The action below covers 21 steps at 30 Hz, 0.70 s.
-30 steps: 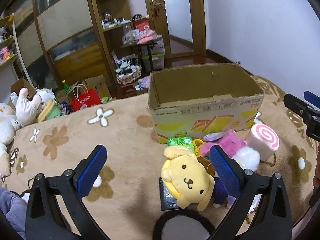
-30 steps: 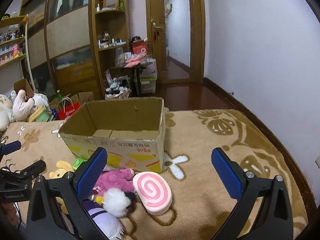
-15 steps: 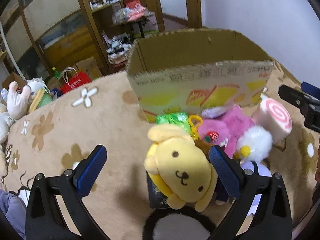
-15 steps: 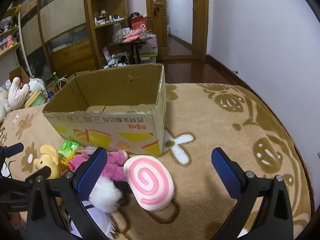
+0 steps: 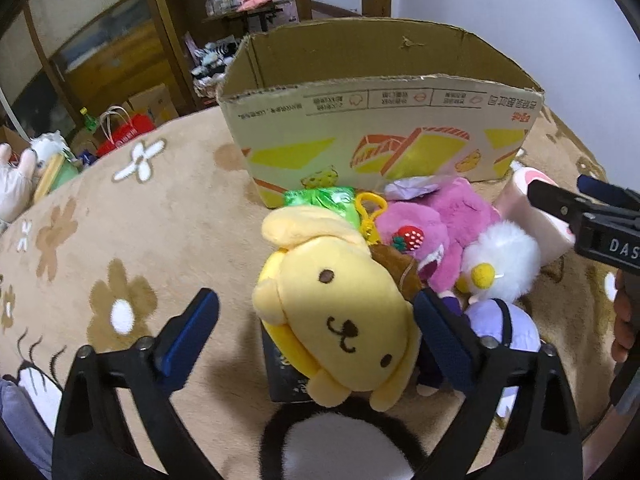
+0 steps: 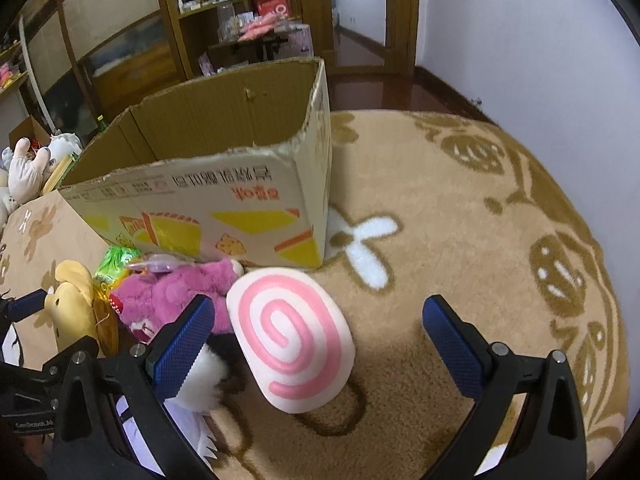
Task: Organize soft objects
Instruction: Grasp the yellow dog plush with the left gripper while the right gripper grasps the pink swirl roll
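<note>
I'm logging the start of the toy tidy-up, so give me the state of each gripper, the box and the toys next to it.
left gripper: open, yellow dog plush between its fingers, not clamped.
right gripper: open, pink swirl cushion between its fingers.
cardboard box: open-topped, upright on the rug; contents not visible.
pink bear plush: lying on the rug, outside the box.
white fluffy plush: lying beside the bear.
</note>
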Each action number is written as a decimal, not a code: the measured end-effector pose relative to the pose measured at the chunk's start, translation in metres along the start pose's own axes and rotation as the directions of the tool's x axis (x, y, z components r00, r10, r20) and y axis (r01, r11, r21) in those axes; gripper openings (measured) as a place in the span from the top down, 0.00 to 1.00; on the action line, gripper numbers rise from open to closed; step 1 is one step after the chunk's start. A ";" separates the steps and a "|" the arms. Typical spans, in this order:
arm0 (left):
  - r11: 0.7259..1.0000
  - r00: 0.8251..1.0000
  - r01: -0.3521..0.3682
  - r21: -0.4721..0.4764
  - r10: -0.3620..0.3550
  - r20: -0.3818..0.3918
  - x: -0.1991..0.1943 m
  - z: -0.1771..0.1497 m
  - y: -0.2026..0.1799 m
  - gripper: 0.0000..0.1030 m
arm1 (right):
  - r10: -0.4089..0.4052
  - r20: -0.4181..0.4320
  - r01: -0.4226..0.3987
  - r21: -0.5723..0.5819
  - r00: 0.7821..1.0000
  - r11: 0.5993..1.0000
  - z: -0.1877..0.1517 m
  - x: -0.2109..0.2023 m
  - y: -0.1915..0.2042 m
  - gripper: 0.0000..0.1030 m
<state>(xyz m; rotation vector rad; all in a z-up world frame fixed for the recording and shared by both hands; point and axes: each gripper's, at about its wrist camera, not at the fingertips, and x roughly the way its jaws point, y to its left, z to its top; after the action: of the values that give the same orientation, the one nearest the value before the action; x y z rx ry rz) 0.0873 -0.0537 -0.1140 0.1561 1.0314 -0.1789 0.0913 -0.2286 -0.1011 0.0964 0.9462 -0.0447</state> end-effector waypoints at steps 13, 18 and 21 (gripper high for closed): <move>0.998 0.999 0.047 0.029 -0.046 -0.023 0.001 -0.003 -0.010 0.38 | 0.091 -0.110 -0.090 0.014 0.990 0.996 -0.007 0.013 0.002 0.45; 0.998 0.998 0.062 0.011 -0.062 -0.029 0.001 -0.004 -0.007 0.39 | 0.079 -0.124 -0.080 -0.008 0.989 0.997 -0.010 0.014 0.005 0.54; 0.997 0.997 0.072 0.001 -0.072 -0.028 0.000 -0.006 -0.003 0.39 | 0.076 -0.133 -0.078 -0.008 0.988 0.997 -0.009 0.012 0.005 0.60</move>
<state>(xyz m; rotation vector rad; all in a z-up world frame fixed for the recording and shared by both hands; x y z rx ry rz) 0.0814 -0.0554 -0.1167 0.1235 1.0652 -0.2435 0.0916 -0.2227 -0.1158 0.1247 1.0743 0.0402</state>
